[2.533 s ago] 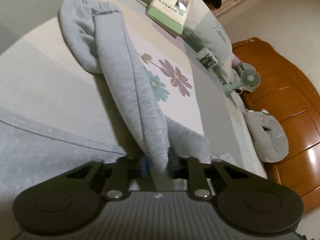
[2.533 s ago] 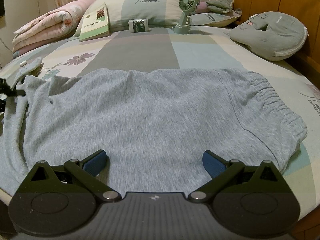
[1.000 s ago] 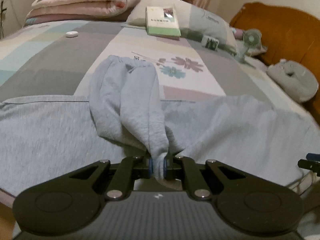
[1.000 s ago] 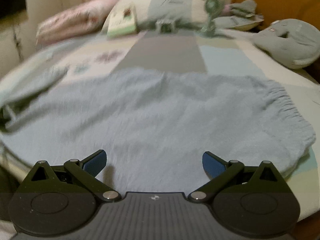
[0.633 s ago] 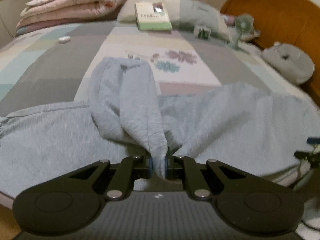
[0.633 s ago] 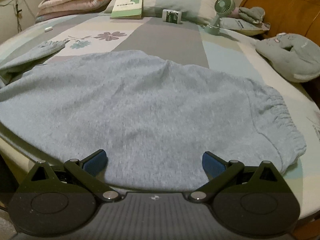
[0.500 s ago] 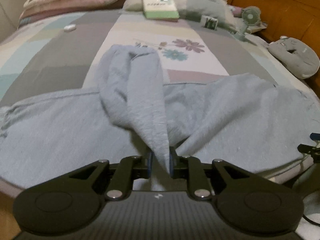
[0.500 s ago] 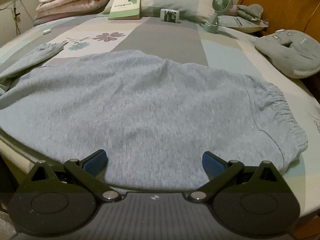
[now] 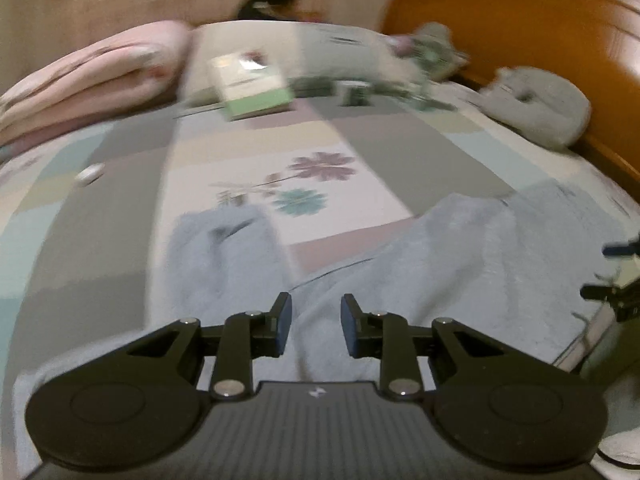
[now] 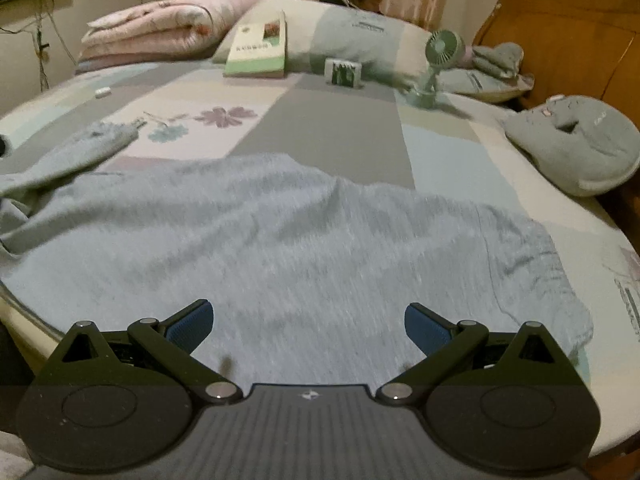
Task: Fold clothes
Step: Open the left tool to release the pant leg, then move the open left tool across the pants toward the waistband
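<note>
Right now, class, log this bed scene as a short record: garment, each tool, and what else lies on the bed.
garment: grey sweatpants, spread flat across the near edge of the bed; one leg lies folded up toward the pillows
left tool: open, over the sweatpants, holding nothing
right tool: open wide, over the sweatpants, holding nothing
far end of bed: book, small box, fan, pink quilt
right side of bed: grey cushion
</note>
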Motion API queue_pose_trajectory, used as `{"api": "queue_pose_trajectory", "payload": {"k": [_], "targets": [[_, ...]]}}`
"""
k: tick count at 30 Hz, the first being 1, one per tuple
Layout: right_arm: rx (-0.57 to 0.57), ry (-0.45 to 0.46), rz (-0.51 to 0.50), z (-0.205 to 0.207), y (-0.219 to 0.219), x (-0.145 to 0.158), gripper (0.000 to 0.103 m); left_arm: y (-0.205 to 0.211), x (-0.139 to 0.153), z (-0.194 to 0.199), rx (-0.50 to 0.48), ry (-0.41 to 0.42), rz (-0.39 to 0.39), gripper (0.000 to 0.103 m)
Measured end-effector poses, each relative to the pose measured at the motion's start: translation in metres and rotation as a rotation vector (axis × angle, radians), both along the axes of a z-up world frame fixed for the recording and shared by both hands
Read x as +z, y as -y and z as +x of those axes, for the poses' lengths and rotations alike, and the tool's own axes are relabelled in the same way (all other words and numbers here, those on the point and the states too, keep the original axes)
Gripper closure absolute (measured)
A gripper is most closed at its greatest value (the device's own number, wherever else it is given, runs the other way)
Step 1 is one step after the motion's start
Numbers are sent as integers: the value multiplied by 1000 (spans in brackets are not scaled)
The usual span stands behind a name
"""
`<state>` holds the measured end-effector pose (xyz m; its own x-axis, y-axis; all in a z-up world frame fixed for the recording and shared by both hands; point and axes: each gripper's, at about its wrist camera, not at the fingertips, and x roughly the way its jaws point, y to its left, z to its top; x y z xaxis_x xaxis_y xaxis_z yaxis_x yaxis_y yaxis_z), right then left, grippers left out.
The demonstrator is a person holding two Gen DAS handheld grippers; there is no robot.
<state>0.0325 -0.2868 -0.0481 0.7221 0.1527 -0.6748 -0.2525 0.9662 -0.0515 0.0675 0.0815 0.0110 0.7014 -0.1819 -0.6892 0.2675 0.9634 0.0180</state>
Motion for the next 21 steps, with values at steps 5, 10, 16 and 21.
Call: {"api": "queue_pose_trajectory", "payload": {"k": [5,10,16,21], "targets": [[9,-4,3,1,-5,0,0,23,-38,53,-128,-89,37,77],[-7,-13,-2,10,-5,-1,0,28,-65,80,-183,-132,61,76],[-25,-37,22,21,-9,-8,0,26,-84,96,-245,-180,37,75],[-7,-50,11,25,-16,-12,0,28,-77,91,-268,-155,68,98]]}}
